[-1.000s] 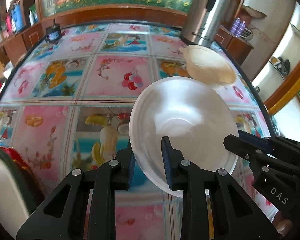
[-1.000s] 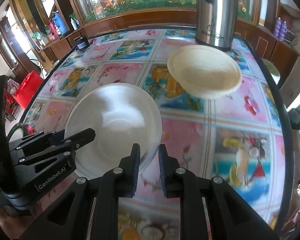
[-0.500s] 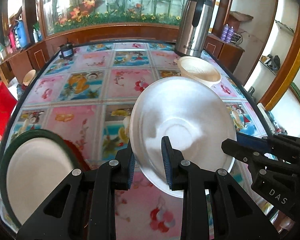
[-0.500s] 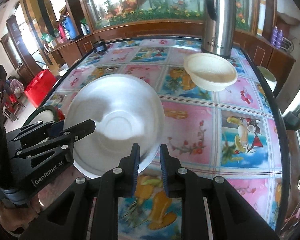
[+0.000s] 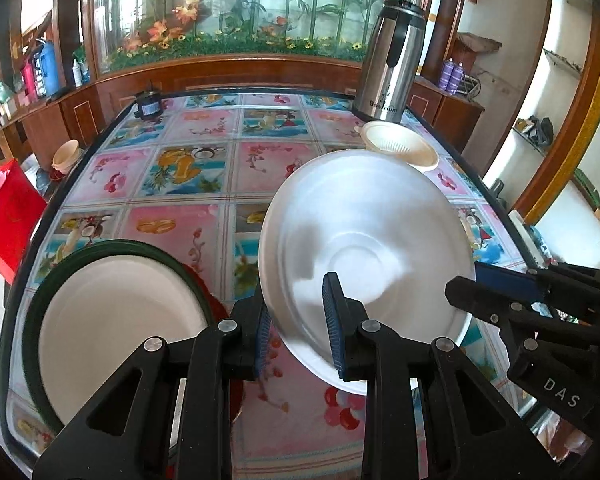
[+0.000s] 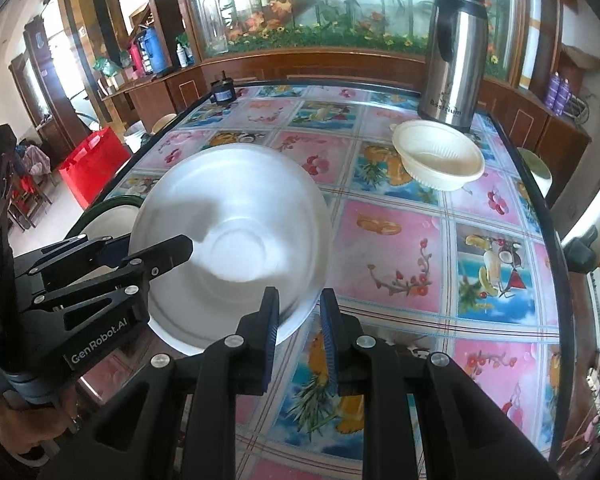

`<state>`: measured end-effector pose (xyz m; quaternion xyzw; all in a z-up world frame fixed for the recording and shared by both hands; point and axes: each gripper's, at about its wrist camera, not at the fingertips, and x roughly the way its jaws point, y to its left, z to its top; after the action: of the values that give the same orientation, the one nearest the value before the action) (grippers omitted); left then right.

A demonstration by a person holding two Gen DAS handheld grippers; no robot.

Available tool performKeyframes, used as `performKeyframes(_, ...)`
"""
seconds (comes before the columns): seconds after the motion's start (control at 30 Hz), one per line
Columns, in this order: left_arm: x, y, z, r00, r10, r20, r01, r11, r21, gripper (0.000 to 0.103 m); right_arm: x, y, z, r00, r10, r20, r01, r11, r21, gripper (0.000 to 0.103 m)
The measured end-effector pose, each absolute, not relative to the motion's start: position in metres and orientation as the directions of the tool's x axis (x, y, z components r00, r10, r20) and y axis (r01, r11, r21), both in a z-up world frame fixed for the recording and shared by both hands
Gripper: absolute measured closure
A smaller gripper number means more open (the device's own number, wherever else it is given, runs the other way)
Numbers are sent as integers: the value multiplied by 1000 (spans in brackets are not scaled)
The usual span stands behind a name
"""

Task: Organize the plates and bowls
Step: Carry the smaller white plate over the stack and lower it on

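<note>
— Well, what is the biggest thing there?

— A long surface with a dark rim, under a glossy cloth printed in pink and blue squares of fruit and flowers.

— And on it?

— At the far end a tall steel jug, cylindrical, brushed metal with a black handle and lid. Just in front of it a cream bowl, round, shallow, with ribbed plastic walls. At the near left corner a round plate, matte white inside with a dark green rim, lying flat with something red under its right edge.

— Where is the white bowl?

— The white bowl is off the cloth, tilted so its smooth, faintly shiny inside faces the cameras. It is wide and round with a circular flat bottom. It sits between the two tools, nearer the front than the cream bowl and to the right of the plate.

— Who holds it?

— Both. The left gripper has its jaws closed on the near left rim, one ribbed blue pad inside the bowl and one outside. The right gripper has its jaws nearly closed on the near right rim in the same way.

— Anything smaller?

— A small dark round pot at the far left corner of the surface.
</note>
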<state>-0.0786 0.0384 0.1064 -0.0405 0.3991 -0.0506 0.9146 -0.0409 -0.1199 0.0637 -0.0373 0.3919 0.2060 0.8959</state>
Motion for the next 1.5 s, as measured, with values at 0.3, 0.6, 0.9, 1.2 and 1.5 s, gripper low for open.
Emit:
performKeyframes(0.3,-103,86,129,712,-103,-695,15,991,-133,79,-48,-81,80,600,389,-699,-477,876,78,80)
performKeyframes(0.6,-120,151,116,700,-39,-713,-89,986,-141,79,-51,-12,73,531,464,-709,-590,803,83,72)
performKeyframes(0.9,-127,184,82,647,-18,-763,-147,978,-147,79,-47,27,49,461,463,-757,-642,763,76,70)
performKeyframes(1.2,-125,185,71,634,-18,-774,-144,980,-141,79,-48,33,43,445,452,-773,-641,764,78,66)
performKeyframes(1.5,-122,182,65,625,-14,-780,-141,981,-130,79,-46,33,40,423,469,-775,-641,760,110,56)
